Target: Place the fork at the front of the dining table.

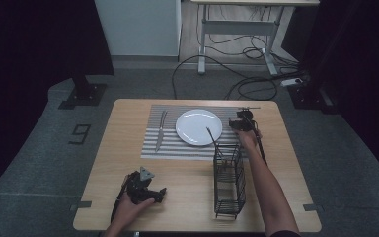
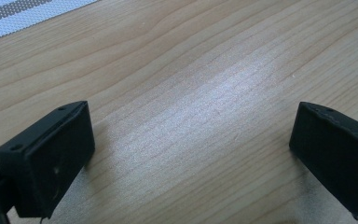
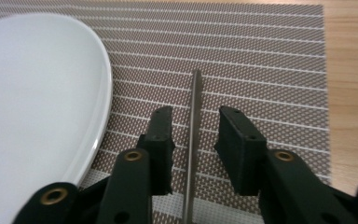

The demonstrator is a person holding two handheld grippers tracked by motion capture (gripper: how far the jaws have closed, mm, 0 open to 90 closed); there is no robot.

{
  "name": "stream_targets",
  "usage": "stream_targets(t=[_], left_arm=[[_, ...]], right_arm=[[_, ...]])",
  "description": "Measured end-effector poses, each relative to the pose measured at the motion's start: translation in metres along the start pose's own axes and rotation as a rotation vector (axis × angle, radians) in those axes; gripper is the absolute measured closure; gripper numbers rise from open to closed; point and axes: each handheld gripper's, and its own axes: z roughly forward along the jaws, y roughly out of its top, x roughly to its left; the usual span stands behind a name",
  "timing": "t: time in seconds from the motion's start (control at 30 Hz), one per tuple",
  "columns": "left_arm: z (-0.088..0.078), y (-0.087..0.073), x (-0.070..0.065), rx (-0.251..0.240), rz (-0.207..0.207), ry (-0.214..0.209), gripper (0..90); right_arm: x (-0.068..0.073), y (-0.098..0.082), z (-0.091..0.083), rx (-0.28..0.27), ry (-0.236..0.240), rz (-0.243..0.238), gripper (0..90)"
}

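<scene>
Left gripper [image 1: 162,193] parked on bare wood table [image 1: 187,177] near the front edge, jaws spread wide, nothing between them; idle, I'd guess. Knife [image 1: 161,130] left of round white plate [image 1: 199,126] on striped woven placemat [image 1: 150,145]. Black wire caddy [image 1: 228,180] upright. Right gripper [image 3: 193,140] over the mat just right of the plate, jaws parted, straddling a thin metal utensil handle [image 3: 195,116] lying flat, pads clear of it: looks like a release.

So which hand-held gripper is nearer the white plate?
Right. The right hand-held gripper sits just beside the white plate, on the placemat; the left hand-held gripper rests far off at the table's near edge.
</scene>
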Motion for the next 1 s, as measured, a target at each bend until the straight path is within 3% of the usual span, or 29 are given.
stream_targets(t=[0.17, 0.23, 0.4, 0.57, 0.6, 0.8, 1.0], left_arm=[[0.0, 0.0, 0.0, 0.0, 0.0, 0.0, 0.0], [0.0, 0.0, 0.0, 0.0, 0.0, 0.0, 0.0], [0.0, 0.0, 0.0, -0.001, 0.0, 0.0, 0.0], [0.0, 0.0, 0.0, -0.001, 0.0, 0.0, 0.0], [0.0, 0.0, 0.0, -0.001, 0.001, -0.001, 0.0], [0.0, 0.0, 0.0, 0.0, 0.001, -0.001, 0.0], [0.0, 0.0, 0.0, 0.0, 0.001, -0.001, 0.0]], right_arm=[[-0.003, 0.002, -0.014, -0.01, 0.033, 0.006, 58.6], [-0.003, -0.001, -0.023, -0.044, 0.029, -0.007, 58.3], [0.0, -0.009, -0.046, -0.04, 0.022, -0.051, 55.1], [0.003, -0.024, -0.068, -0.044, 0.026, -0.094, 60.9], [0.004, -0.028, -0.072, -0.016, 0.031, -0.111, 64.0], [0.003, -0.045, -0.074, 0.007, 0.043, -0.111, 72.4], [-0.002, -0.058, -0.07, 0.009, 0.036, -0.078, 80.7]])
